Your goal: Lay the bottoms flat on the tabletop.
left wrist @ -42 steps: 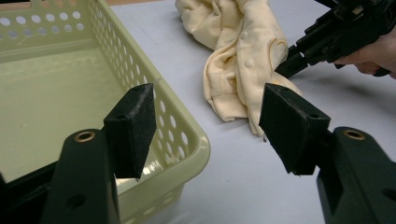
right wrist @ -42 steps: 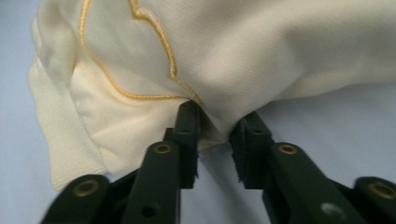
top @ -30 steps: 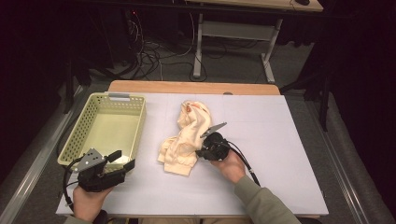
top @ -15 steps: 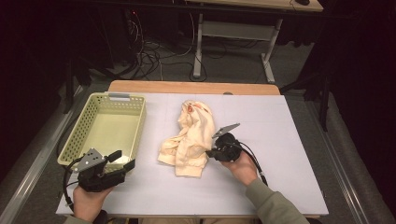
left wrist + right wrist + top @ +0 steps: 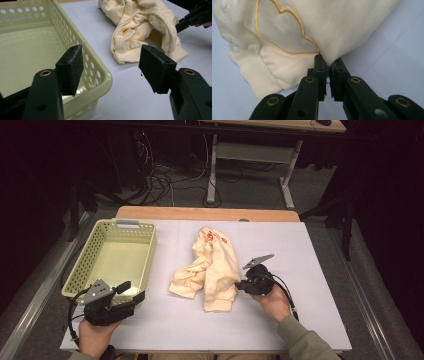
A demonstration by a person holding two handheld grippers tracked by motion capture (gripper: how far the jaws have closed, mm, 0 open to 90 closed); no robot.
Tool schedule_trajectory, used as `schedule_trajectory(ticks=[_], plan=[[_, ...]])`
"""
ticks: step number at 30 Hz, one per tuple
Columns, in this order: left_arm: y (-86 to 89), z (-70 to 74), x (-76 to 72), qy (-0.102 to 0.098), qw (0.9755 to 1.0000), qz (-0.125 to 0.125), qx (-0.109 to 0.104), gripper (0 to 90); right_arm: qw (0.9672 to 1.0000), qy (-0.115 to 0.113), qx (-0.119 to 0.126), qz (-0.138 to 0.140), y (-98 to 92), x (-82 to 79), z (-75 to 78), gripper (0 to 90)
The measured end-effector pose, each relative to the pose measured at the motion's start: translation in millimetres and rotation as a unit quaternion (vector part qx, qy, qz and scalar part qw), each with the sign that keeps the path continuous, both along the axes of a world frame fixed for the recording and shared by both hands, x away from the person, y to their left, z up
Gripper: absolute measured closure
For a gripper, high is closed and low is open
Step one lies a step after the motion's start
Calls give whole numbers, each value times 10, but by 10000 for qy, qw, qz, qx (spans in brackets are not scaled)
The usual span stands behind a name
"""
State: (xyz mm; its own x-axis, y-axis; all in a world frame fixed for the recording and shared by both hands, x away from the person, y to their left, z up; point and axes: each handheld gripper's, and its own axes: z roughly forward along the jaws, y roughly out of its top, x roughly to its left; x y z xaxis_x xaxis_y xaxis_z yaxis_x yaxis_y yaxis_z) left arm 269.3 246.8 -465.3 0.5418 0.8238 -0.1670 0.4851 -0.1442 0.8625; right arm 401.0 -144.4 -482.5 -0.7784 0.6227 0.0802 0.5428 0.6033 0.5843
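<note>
Pale grey-white sheeting covered the table [image 5: 300, 285], with its wooden far edge showing and a dark floor of cables beyond. Nearest, at the left front corner, the left gripper [image 5: 131, 290] sat in the person's hand, its jaws standing apart with nothing between them; in the left gripper view one foam pad hung over the near right corner of the basket [image 5: 100, 75] and the other over bare table. To the right and slightly farther in, the right gripper [image 5: 240, 285] pointed left at the garment, its jaws pinched together on a fold of the cream sweatshirt [image 5: 212, 270] at its right edge; in the right gripper view the tips bit the cloth just below a gold embroidered outline [image 5: 287, 32], beside a ribbed cuff. That sweatshirt lay crumpled in the middle of the table, running from near the right gripper toward the far side, where a small red mark [image 5: 209, 237] showed on it. The pale green perforated basket stood at the left, well apart from the sweatshirt.
</note>
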Motion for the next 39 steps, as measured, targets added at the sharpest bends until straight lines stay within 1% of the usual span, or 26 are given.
schedule_trajectory(ticks=[6, 15, 16, 17, 18, 20, 23, 28, 30, 34, 35, 39], plan=[[-4, 0, 0, 2, 10000, 1, 8, 353, 9999, -18, -29, -111, -159, -14, 18, 855], [-9, -2, 2, 8, 10000, -4, 24, 352, 9992, 36, -80, -379, -438, -60, 18, 854], [-11, -2, 1, 4, 10000, -1, 24, 352, 9992, 36, -80, -379, -438, -60, 18, 854], [-12, -1, -2, 1, 10000, -3, 24, 353, 9991, -11, -92, -409, -500, -55, 27, 854], [-13, -1, -3, -2, 10000, -4, 28, 353, 9991, -11, -92, -409, -500, -55, 27, 854], [-14, 0, -3, 0, 10000, 0, 25, 353, 9986, 5, -106, -510, -551, -63, 43, 853], [-16, -1, -2, 6, 10000, -4, 29, 353, 9983, -34, -150, -559, -627, -62, 62, 841], [-22, -1, -5, -2, 10000, -10, 38, 353, 9976, 1, -197, -669, -715, -43, 67, 751], [-21, 0, -6, -3, 10000, -11, 35, 353, 9974, -41, -218, -684, -742, -32, 61, 713], [-23, -1, -6, -2, 10000, -12, 35, 353, 9967, -31, -261, -764, -778, -19, 54, 704], [-23, -1, -6, -3, 10000, -16, 41, 353, 9965, 14, -247, -803, -787, -12, 49, 704], [-26, -2, -4, 2, 10000, -19, 45, 353, 9965, 44, -301, -773, -770, 1, 14, 707]])
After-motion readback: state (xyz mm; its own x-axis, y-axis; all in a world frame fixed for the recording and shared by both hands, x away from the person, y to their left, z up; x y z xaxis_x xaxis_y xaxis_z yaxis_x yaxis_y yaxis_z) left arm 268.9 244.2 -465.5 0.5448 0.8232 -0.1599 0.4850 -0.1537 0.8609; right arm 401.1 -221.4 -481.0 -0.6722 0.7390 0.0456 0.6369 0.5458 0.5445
